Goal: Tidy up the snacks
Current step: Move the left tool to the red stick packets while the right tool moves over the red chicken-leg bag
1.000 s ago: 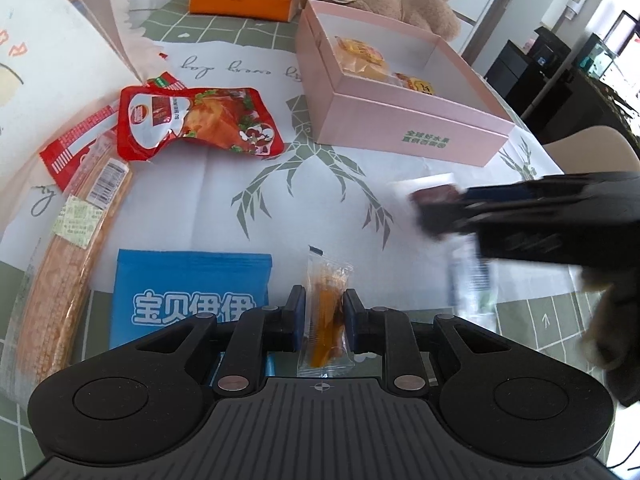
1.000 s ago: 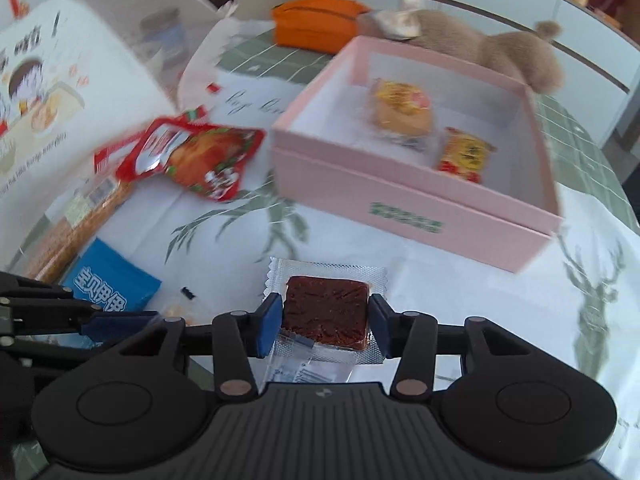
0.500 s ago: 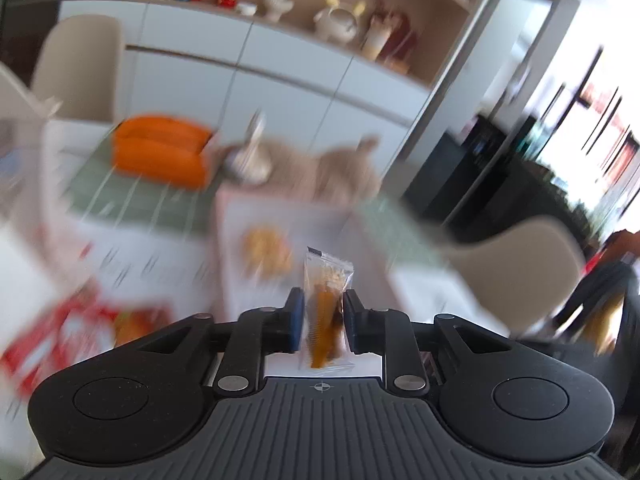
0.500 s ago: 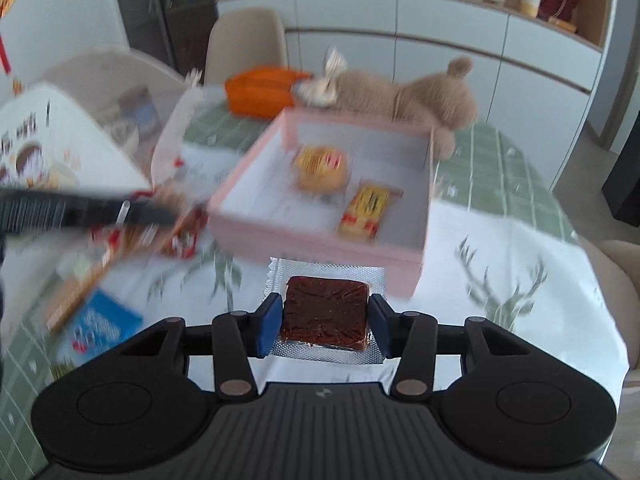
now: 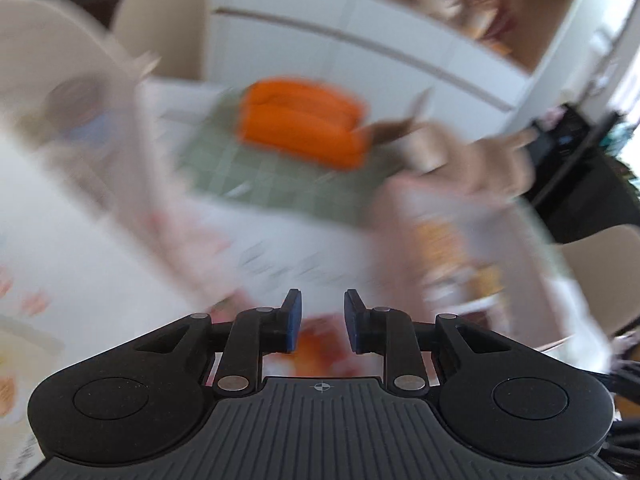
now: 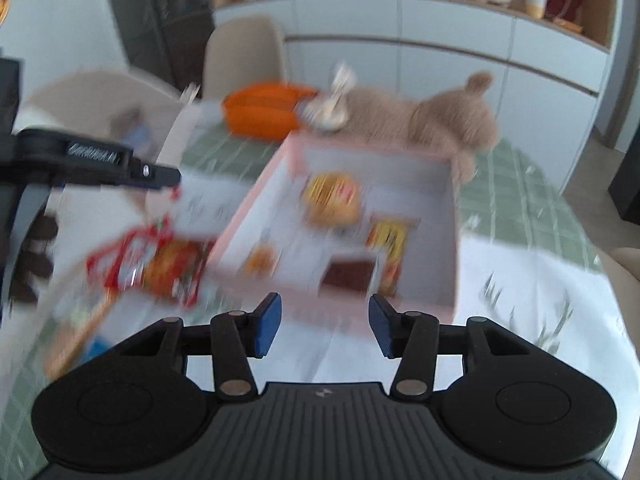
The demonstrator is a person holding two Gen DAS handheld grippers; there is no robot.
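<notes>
Both grippers, left [image 5: 322, 320] and right [image 6: 325, 326], are hovering with jaws spread and empty; four wrapped snacks are lying in the shallow pink cardboard box [image 6: 456, 240], while a red foil snack packet [image 6: 160, 264] is waiting on the bench at centre left.

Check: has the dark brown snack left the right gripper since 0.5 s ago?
Yes. The dark brown snack now lies inside the pink box, near its front wall, and the right gripper is open and empty in front of the box.

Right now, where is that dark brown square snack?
In the right wrist view, the dark brown snack lies inside the pink box, near its front wall, just left of a yellow packet.
</notes>
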